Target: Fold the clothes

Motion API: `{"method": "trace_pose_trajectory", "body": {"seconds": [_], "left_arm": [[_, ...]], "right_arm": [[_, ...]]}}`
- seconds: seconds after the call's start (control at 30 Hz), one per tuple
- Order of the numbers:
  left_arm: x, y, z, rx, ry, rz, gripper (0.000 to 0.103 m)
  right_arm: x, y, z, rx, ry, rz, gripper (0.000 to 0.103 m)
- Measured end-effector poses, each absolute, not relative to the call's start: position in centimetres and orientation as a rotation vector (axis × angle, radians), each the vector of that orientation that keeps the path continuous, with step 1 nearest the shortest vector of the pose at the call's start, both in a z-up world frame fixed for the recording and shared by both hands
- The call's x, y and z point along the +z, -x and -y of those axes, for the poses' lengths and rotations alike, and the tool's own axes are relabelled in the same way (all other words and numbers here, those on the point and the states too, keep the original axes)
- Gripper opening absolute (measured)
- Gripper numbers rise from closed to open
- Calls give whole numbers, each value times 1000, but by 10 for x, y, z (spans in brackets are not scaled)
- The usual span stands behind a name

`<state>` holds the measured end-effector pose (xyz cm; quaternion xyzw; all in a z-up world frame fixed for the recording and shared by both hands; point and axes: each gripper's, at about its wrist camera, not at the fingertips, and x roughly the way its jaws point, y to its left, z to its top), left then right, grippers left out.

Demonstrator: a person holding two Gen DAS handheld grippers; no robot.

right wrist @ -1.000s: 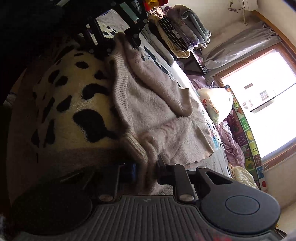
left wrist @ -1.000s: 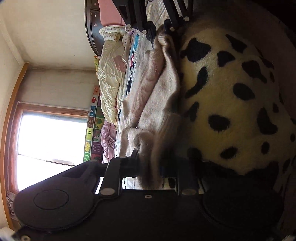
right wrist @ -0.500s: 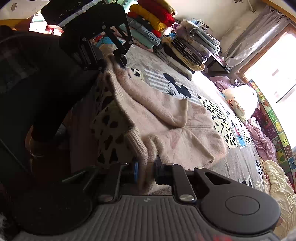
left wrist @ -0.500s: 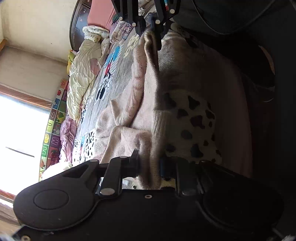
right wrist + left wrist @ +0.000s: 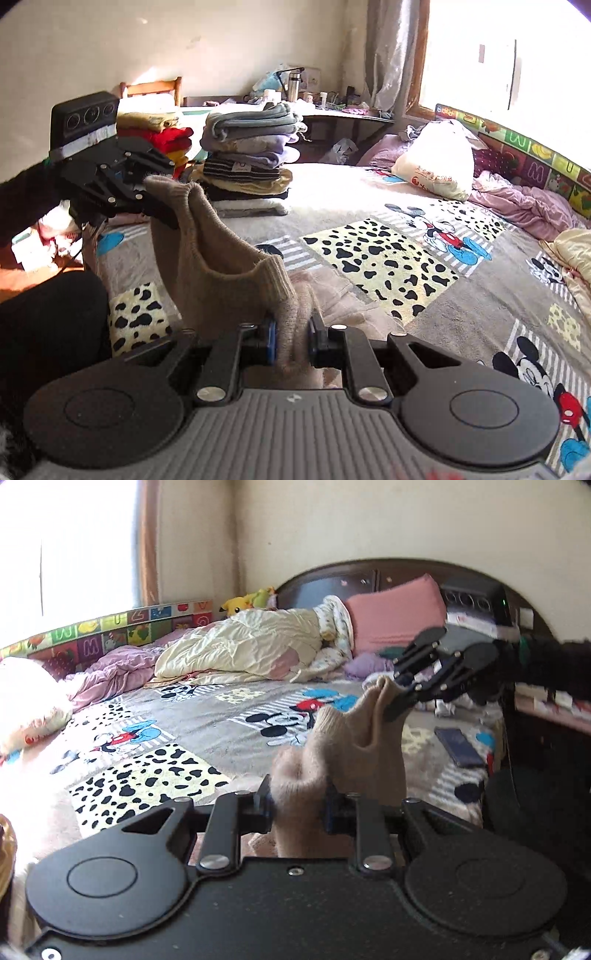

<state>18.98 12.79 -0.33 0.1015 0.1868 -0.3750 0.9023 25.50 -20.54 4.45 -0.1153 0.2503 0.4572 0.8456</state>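
Nearest in each wrist view, the jaws are clamped on knit. The left gripper (image 5: pixel 298 806) pinches a bunched fold of the beige sweater (image 5: pixel 364 746); the right gripper (image 5: pixel 292 338) grips another part of the same garment, seen there as (image 5: pixel 214 258). Neither claw shows a gap — cloth fills both.

The sweater hangs between the two claws, held up off the bed (image 5: pixel 461 314) rather than lying flat on it. The ribbed hem or cuff edge (which of the two, the folds hide) sags in a shallow curve between the grips.

Key relation: the held edge is the long axis, running claw to claw. From the left wrist view the right gripper (image 5: pixel 400 698) sits ahead and to the right, somewhat higher; from the right wrist view the left gripper (image 5: pixel 155 201) sits ahead and to the left. Both are equally close to the cloth, so neither arm leads. The slack suggests the grips are nearer together than the edge is long. The lower part of the garment drops out of view below the claws.

Further off — the cartoon-print bedspread, a phone (image 5: pixel 458 746) lying on it, and stacked folded clothes (image 5: pixel 247 158) at the bed's far side. Rumpled quilt (image 5: pixel 236 653) and pink pillow (image 5: pixel 395 616) by the headboard.
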Motion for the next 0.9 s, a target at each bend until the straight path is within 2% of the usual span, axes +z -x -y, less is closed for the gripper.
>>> {"method": "trace_pose_trajectory", "body": {"seconds": [0.2,0.43,0.57,0.7,0.9], "left_arm": [[-14,-281,-153,-706,229,-396,19],[-58,-344,-185,-627,469,-490,18],[-91,-364,-192,-560,510,-596,18],[-115,-373,-186,-513,473,-686,18],[-120,-376,-192,-495,451,-670,18]], "right_arm": [[-8,-360,213,931,-77,-648,18],[-80,-441,213,899,-327,-754,18],[-113,-472,218,894,-516,-854,19],[-125,-493,219,856,-577,-938,21],[-112,-496,231,738,-605,-870,26]]}}
